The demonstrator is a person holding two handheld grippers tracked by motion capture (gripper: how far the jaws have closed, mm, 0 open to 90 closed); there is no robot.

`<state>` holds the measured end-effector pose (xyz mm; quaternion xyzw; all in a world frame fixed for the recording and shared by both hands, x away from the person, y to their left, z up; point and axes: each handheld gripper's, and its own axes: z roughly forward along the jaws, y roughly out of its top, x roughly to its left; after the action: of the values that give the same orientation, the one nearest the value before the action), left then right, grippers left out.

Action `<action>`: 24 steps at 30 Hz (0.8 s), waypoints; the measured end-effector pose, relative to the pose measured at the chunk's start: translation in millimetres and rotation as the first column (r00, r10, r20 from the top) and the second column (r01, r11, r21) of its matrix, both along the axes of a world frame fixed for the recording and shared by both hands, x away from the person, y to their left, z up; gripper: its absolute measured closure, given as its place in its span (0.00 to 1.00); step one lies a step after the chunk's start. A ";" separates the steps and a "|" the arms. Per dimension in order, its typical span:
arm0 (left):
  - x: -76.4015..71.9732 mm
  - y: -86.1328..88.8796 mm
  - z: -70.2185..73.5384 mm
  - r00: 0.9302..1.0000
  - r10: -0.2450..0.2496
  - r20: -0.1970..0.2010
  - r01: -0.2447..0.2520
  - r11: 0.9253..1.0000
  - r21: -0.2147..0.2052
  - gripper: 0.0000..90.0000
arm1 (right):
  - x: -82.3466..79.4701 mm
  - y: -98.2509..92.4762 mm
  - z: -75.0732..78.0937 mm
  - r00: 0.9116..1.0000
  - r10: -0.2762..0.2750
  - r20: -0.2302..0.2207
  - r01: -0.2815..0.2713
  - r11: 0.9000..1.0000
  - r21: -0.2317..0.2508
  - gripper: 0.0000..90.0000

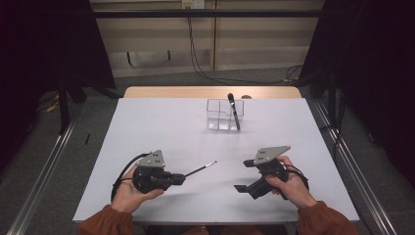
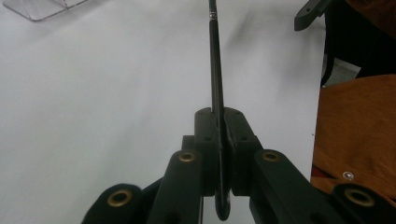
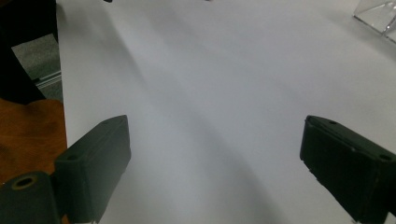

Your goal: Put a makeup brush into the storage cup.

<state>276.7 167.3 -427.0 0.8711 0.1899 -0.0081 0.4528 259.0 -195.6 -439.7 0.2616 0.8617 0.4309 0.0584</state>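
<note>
My left gripper (image 1: 182,177) is shut on a thin black stick (image 1: 200,169) with a small silver band near its far end. It lies low over the white table (image 1: 161,127) at the front left, and the stick points right and away. In the left gripper view the pads (image 2: 238,135) clamp the stick (image 2: 215,70), which runs straight up the picture. My right gripper (image 1: 244,175) is held at the front right, open, with nothing between its jaws (image 3: 215,135). A clear box (image 1: 219,115) stands at the far middle with another black tool (image 1: 234,110) leaning in it.
A wooden strip (image 1: 195,92) runs along the table's far edge. Dark curtains and metal floor rails flank both sides. Orange sleeves come in at the bottom. The clear box's corner (image 3: 378,14) is in the right gripper view, far off.
</note>
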 end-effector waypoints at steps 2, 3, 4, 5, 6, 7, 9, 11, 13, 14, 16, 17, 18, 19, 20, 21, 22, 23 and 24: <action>-0.3 0.8 0.5 1.000 0.009 0.006 -0.008 1.000 -0.015 0.95 | -1.7 1.6 -1.5 1.000 -0.007 0.012 0.007 1.000 0.006 0.08; -0.3 1.5 0.5 1.000 0.015 0.009 -0.015 0.999 -0.028 0.95 | -2.0 2.3 -2.4 1.000 -0.006 0.013 0.006 1.000 0.011 0.07; -0.1 2.2 0.5 1.000 0.014 0.015 -0.013 0.999 -0.033 0.95 | -2.1 2.8 -3.6 1.000 -0.011 0.021 0.011 1.000 0.022 0.06; -0.3 2.5 0.0 1.000 0.019 0.019 -0.018 0.999 -0.041 0.95 | -2.4 3.2 -4.6 0.999 -0.021 0.036 0.020 0.999 0.030 0.06; -0.4 2.9 -0.4 1.000 0.021 0.018 -0.020 0.999 -0.046 0.95 | -2.7 3.7 -5.5 0.998 -0.032 0.048 0.030 0.999 0.041 0.06; -0.4 3.2 -0.8 0.999 0.027 0.021 -0.026 0.999 -0.046 0.95 | -2.5 4.1 -6.2 0.998 -0.040 0.054 0.037 0.998 0.056 0.06; -0.5 3.0 -2.4 0.999 0.033 0.021 -0.032 0.997 -0.064 0.95 | -3.1 5.1 -6.9 0.996 -0.048 0.074 0.043 0.996 0.073 0.06; -0.9 2.5 -2.8 0.999 0.041 0.025 -0.039 0.996 -0.075 0.95 | -3.3 6.1 -7.3 0.995 -0.052 0.090 0.043 0.994 0.097 0.07; -1.0 2.4 -2.9 0.999 0.045 0.026 -0.042 0.995 -0.091 0.95 | -4.0 7.4 -7.3 0.994 -0.051 0.096 0.040 0.993 0.115 0.06; -1.2 2.5 -2.7 0.998 0.048 0.030 -0.045 0.994 -0.100 0.95 | -4.1 8.0 -7.6 0.994 -0.051 0.101 0.039 0.992 0.123 0.06; -2.0 2.3 -2.8 0.997 0.055 0.049 -0.050 0.993 -0.111 0.95 | -4.2 9.2 -7.8 0.994 -0.043 0.105 0.029 0.991 0.129 0.06; -1.9 2.3 -3.4 0.997 0.053 0.047 -0.047 0.991 -0.125 0.95 | -4.3 9.8 -8.0 0.994 -0.037 0.099 0.024 0.991 0.131 0.06; -2.2 2.0 -3.6 0.997 0.056 0.053 -0.048 0.990 -0.136 0.95 | -4.3 10.3 -8.1 0.996 -0.028 0.090 0.016 0.990 0.137 0.05; -2.0 2.3 -3.3 0.996 0.058 0.061 -0.050 0.989 -0.136 0.95 | -4.2 11.0 -8.4 0.995 -0.024 0.093 0.011 0.990 0.139 0.04; -1.9 2.2 -3.6 0.997 0.055 0.060 -0.046 0.987 -0.151 0.95 | -4.1 11.8 -8.8 0.994 -0.023 0.104 0.008 0.991 0.136 0.05; -2.2 1.9 -3.3 0.997 0.057 0.060 -0.047 0.986 -0.158 0.95 | -3.8 12.4 -9.3 0.994 -0.021 0.109 0.006 0.991 0.135 0.05; -2.3 1.8 -3.2 0.996 0.056 0.063 -0.045 0.985 -0.164 0.95 | -3.5 12.7 -9.6 0.994 -0.022 0.106 0.008 0.991 0.136 0.05; -2.7 1.5 -3.2 0.996 0.056 0.065 -0.045 0.984 -0.170 0.95 | -2.8 12.9 -10.2 0.994 -0.021 0.109 0.006 0.990 0.142 0.05; -2.7 1.5 -3.1 0.996 0.056 0.069 -0.044 0.984 -0.174 0.95 | -2.6 13.2 -10.4 0.993 -0.022 0.114 0.006 0.990 0.143 0.05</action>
<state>274.1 168.7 -430.1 0.8234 0.1936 0.0188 0.5331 256.4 -182.4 -450.1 0.2459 0.8220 0.5053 0.0921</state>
